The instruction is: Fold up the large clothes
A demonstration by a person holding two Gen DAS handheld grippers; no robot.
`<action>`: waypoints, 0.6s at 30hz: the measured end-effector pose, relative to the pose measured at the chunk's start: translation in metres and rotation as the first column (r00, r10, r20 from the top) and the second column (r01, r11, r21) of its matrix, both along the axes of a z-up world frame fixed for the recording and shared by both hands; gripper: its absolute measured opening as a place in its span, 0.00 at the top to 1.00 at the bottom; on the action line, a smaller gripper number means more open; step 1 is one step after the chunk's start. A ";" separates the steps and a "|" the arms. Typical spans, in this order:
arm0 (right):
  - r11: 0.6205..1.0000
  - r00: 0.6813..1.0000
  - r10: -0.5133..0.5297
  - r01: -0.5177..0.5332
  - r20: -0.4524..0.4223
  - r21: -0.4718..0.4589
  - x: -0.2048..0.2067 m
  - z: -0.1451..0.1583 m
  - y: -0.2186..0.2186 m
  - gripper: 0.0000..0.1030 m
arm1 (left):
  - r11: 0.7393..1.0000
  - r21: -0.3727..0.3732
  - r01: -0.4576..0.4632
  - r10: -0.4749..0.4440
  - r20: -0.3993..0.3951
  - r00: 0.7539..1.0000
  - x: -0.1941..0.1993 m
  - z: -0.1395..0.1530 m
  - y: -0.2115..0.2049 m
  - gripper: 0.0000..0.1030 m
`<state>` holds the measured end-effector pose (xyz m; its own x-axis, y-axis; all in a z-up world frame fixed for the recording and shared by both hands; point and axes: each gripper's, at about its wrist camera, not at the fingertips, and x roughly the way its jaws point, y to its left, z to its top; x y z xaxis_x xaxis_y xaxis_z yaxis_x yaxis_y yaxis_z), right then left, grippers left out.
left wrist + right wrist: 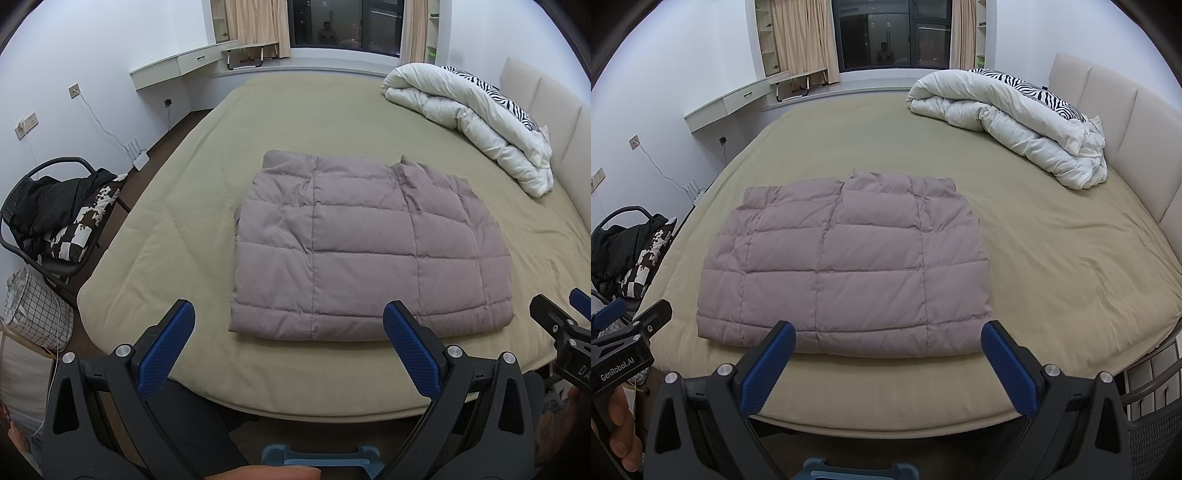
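2 grippers: both held low at the near edge of the bed, side by side, each pointing across it
Left gripper [288, 325]: jaws spread wide apart, nothing between the blue pads, not touching fabric
Right gripper [888, 345]: jaws likewise wide apart and empty, hovering just short of the garment's near hem
Puffer jacket [354, 251]: mauve quilted garment folded into a flat rectangle, lying straight ahead of both pairs of jaws, its near edge just beyond the fingertips; from the left jaws it sits slightly right of centre, from the right jaws slightly left of centre
Bed sheet [1052, 266]: tan, lightly creased, spreading under the jacket and around it on all sides
White duvet [1015, 125]: bundled far ahead and right of the jaws, against the padded headboard [1115, 122], with a zebra-print pillow [1034, 90] behind it
Chair [48, 214]: left of the jaws, off the bed, piled with dark clothes
Window [892, 33]: far ahead, dark glass between beige curtains
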<state>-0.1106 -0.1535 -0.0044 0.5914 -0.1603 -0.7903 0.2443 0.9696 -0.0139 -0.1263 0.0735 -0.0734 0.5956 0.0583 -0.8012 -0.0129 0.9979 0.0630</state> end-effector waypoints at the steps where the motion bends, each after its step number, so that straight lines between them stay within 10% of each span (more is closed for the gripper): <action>1: 1.000 1.000 0.000 0.000 0.000 0.001 0.000 0.000 0.000 0.00 | 1.000 0.001 0.000 0.000 0.000 1.000 0.000 0.000 0.000 0.00; 18: 1.000 1.000 0.001 -0.001 0.001 0.000 0.000 0.000 0.000 0.00 | 1.000 0.000 0.002 -0.002 -0.002 1.000 0.000 -0.001 0.000 0.00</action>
